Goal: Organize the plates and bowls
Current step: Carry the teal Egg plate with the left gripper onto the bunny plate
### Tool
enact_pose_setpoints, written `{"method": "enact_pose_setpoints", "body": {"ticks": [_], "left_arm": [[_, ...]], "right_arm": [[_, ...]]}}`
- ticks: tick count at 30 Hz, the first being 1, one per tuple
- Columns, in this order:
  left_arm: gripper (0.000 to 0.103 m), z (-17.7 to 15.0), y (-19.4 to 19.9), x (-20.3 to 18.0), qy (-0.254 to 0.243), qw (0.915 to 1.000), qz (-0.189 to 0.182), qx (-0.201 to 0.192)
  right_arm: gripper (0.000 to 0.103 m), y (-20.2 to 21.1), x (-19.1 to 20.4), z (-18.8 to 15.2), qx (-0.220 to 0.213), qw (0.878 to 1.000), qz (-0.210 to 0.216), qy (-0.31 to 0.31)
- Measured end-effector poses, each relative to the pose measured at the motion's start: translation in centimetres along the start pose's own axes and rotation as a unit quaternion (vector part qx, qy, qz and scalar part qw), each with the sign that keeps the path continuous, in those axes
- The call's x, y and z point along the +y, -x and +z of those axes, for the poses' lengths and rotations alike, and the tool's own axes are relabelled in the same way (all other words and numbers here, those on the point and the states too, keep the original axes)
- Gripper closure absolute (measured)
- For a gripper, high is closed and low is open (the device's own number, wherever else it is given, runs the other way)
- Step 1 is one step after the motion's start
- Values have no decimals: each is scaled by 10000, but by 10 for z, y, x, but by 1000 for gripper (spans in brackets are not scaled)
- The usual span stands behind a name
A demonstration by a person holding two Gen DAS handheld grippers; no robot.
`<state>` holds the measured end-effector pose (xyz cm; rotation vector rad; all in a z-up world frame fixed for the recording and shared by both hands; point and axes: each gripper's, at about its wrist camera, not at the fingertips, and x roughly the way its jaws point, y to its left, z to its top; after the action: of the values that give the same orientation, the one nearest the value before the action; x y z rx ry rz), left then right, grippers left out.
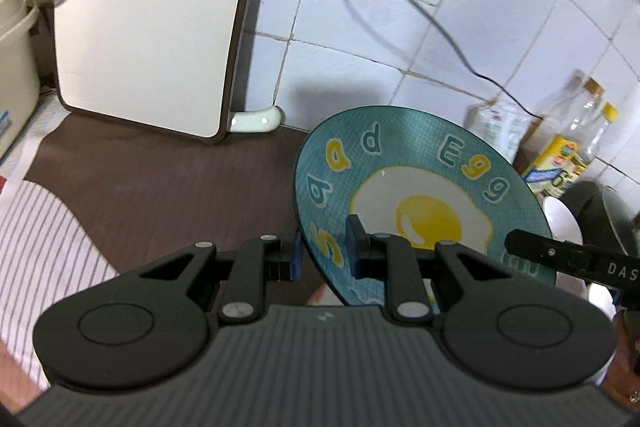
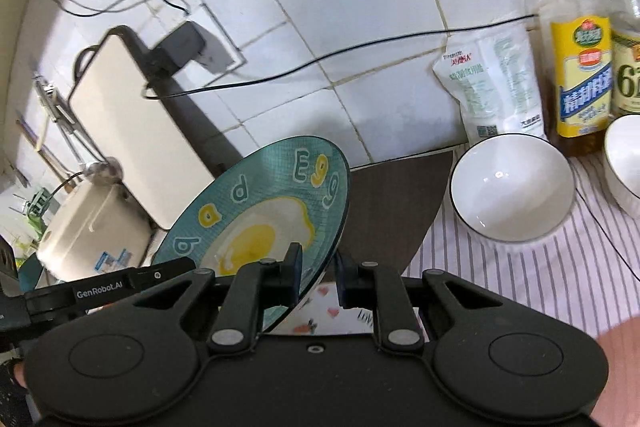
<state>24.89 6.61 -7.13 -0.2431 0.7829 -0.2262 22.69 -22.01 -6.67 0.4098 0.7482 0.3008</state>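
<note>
With the left tool (image 1: 324, 253) and right tool (image 2: 318, 277) each clamped on opposite rim edges of the teal egg plate (image 1: 420, 187), held tilted above the tabletop (image 1: 160, 187), we should keep both grips level and move together.

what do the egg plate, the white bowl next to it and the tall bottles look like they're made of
Egg plate: likely glazed ceramic or melamine; glossy printed face, thin dark rim, stiff while pinched at both edges.
White bowl: probably glazed porcelain; bright highlights, thin dark line around the rim.
Tall bottles: clear plastic or glass, hard to tell which; see-through walls, yellow paper labels.
</note>
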Motion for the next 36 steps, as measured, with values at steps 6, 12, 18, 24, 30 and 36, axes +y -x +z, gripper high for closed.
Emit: {"method": "enact_pose_setpoints", "body": {"ticks": [6, 12, 18, 24, 30, 36], "left_arm": [[84, -17, 35, -10, -43, 10000, 2, 32], [83, -42, 51, -17, -106, 9997, 66, 191], [83, -68, 49, -14, -35, 9989, 114, 449], [83, -84, 37, -10, 51, 9978, 139, 652], [83, -93, 19, -4, 95, 9969, 169, 767], [83, -100, 2, 2, 164, 9958, 140, 886]], "right_arm": [[82, 31, 10, -18, -23, 10000, -14, 35], [82, 50, 7, -44, 156, 9998, -88, -30], [82, 52, 0, -67, 419, 9989, -200, -95], [82, 43, -7, -81, 620, 9974, -334, -131], [82, 31, -11, -89, 779, 9958, -470, -103], [81, 20, -14, -95, 902, 9939, -630, -40]]}}
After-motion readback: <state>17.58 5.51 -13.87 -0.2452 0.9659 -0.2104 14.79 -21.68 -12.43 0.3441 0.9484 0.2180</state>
